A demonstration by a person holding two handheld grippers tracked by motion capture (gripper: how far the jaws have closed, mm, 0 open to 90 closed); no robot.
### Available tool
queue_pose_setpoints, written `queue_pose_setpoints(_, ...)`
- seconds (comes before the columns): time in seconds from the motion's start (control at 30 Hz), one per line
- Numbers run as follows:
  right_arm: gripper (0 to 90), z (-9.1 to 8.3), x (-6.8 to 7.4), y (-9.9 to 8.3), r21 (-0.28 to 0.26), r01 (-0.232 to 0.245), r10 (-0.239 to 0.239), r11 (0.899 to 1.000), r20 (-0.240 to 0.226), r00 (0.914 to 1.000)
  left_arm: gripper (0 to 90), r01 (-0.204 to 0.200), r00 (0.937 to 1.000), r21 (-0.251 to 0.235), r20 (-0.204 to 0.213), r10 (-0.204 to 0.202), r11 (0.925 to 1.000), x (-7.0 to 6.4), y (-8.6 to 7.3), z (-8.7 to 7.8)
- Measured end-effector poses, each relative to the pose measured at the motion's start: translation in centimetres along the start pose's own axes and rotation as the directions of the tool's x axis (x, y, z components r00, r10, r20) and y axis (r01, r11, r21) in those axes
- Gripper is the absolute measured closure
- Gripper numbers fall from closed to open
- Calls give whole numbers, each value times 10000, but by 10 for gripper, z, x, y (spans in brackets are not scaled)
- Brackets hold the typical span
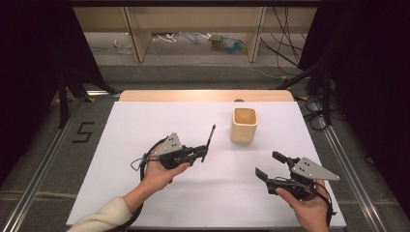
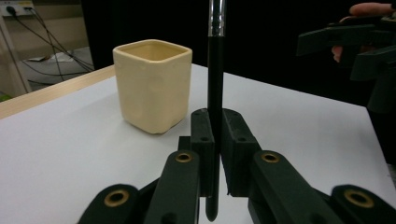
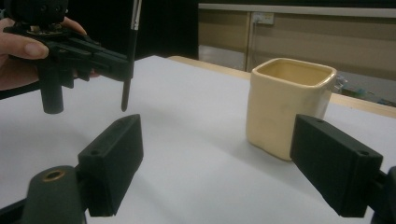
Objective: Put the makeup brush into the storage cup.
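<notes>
Left gripper (image 1: pixel 203 152) is up off the table (image 1: pixel 145 125), jaws clamped tight on a slim black brush (image 1: pixel 209 141), and there it is in the left gripper view, the brush (image 2: pixel 215 107) standing upright between the two jaws, silver ferrule above, rounded butt end poking out below the grip. From the high view the brush slants up and away from the person, its tip pointing toward the far edge of the table, a little left of the cream cup (image 1: pixel 244 125). The brush is clear of the table surface, held in the air over the middle of the white sheet.

The cream cup stands upright, squarish with soft corners, mouth open, toward the far right part of the table, well apart from both grippers. In the left gripper view the cup (image 2: pixel 152 85) sits just left of the brush line and beyond it.

Over to the right gripper (image 1: pixel 270 166), near the right front corner, held in the person's hand: jaws spread wide, nothing between them. Its own view looks through that wide gap at bare white table, with the cup (image 3: pixel 287 105) ahead to the right and the left gripper (image 3: pixel 122 65) with the brush (image 3: pixel 130 56) hanging at upper left
</notes>
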State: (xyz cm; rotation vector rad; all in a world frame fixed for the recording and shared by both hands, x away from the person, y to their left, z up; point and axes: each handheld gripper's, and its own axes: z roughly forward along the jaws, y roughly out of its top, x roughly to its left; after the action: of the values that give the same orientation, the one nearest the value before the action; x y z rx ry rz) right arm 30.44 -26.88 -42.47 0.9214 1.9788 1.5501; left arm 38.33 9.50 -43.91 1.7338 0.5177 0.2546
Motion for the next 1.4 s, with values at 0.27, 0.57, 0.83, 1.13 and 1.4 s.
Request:
queue_pose_setpoints(0.27, 186, -1, 1, 1, -24, 52, -53, 10000, -78, 10000, 841, -27, 9998, -473, 201, 36, 9989, -4, -2, 1)
queue_pose_setpoints(0.57, 198, 4, 5, 5, -422, 33, -39, 9991, -150, 9999, 841, 44, 9995, -873, 325, -16, 9962, -8, -1, 2)
queue_pose_setpoints(0.83, 216, 16, 14, 13, -521, -42, 13, 9986, -558, 9984, 841, 24, 9988, -962, 489, 23, 9954, -12, -2, 4)
queue_pose_setpoints(1.13, 217, 27, 19, 19, -709, -191, 125, 9973, -925, 9956, 841, 99, 9984, -1063, 573, -38, 9943, -18, -2, 8)
queue_pose_setpoints(1.4, 219, 40, 22, 23, -875, -148, 58, 9961, -1022, 9948, 841, 76, 9978, -1149, 663, 0, 9933, -22, -1, 12)
